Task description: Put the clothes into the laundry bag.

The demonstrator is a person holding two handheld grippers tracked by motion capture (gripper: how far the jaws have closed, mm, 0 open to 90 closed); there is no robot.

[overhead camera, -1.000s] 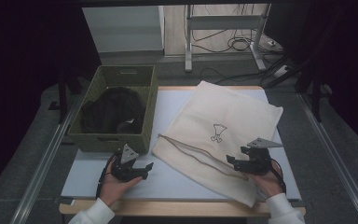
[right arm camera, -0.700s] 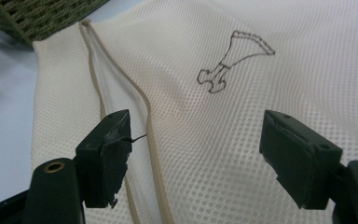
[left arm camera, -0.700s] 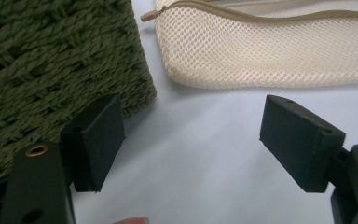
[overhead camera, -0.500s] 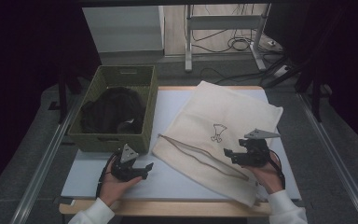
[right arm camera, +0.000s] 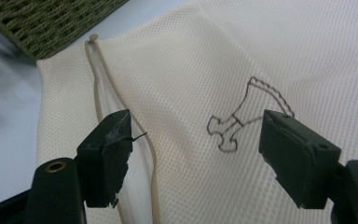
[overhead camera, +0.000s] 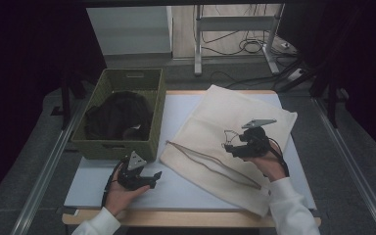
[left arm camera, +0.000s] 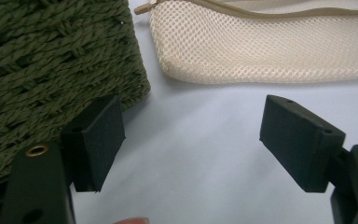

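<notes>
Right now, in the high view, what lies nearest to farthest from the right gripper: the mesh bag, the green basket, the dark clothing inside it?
1. mesh bag, directly beneath the right gripper
2. green basket, to its left
3. dark clothing, inside the basket

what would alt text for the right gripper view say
The right gripper, jaws open and holding nothing, hangs over a cream mesh bag with a small dark outline drawing on it. The bag's zipper runs past one jaw, and a corner of a green woven basket sits at the top left on the pale table.

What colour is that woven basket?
The basket is olive green, its weave clearest in the left gripper view.
</notes>
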